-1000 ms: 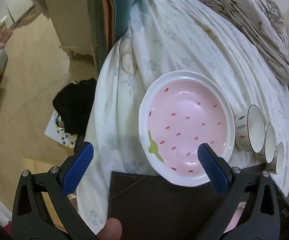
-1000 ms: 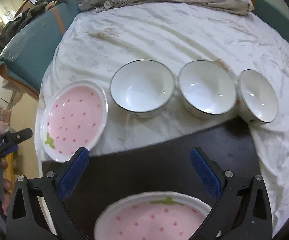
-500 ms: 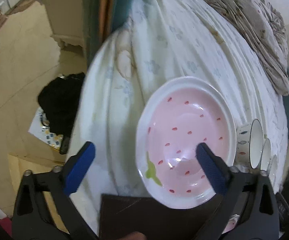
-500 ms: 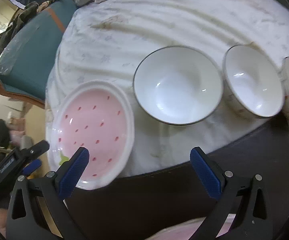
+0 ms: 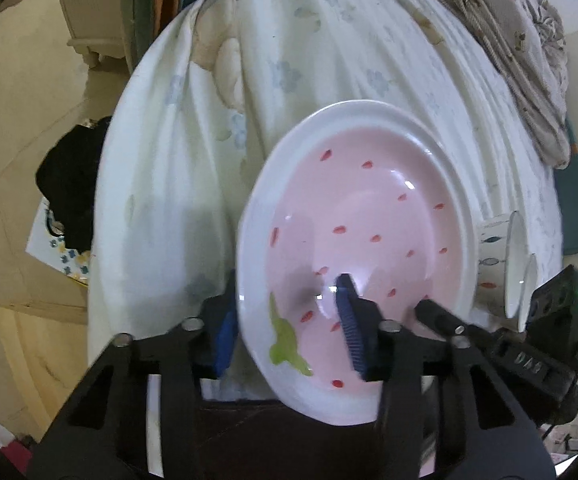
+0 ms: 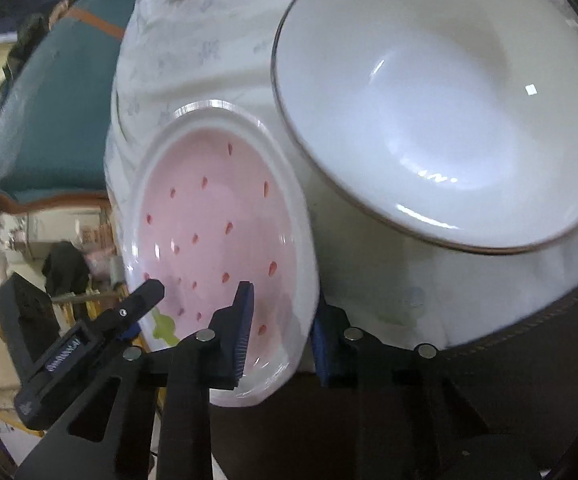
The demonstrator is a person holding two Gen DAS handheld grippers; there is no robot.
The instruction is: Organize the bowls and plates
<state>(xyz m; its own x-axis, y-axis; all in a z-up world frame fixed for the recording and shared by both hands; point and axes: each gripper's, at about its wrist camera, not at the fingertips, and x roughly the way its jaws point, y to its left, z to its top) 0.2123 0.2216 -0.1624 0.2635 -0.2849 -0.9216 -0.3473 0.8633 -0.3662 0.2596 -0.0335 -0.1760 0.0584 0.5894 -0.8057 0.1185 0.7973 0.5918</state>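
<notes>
Beside the bed, on the far left of the left wrist view, a black bundle point(image 5: 69, 184) lies on the pale floor point(image 5: 13, 128); a crumpled beige blanket point(image 5: 521, 52) sits at the far right. Between them, on the floral white sheet point(image 5: 193, 160), rests the pink strawberry plate point(image 5: 353, 220), glossy ceramic with a broad white rim, red seed marks and a green leaf.

Both grippers have just been closing, with the plate's rim between their ribbed blue pads. The left gripper point(image 5: 285, 320) clamps the near-left rim, one pad outside and one in the pink well. The right gripper point(image 6: 281, 328) clamps the near-right rim likewise. Just right of the plate stands a smooth white bowl point(image 6: 441, 92) with a thin dark rim, its near side over a dark brown stitched mat point(image 6: 489, 400).
</notes>
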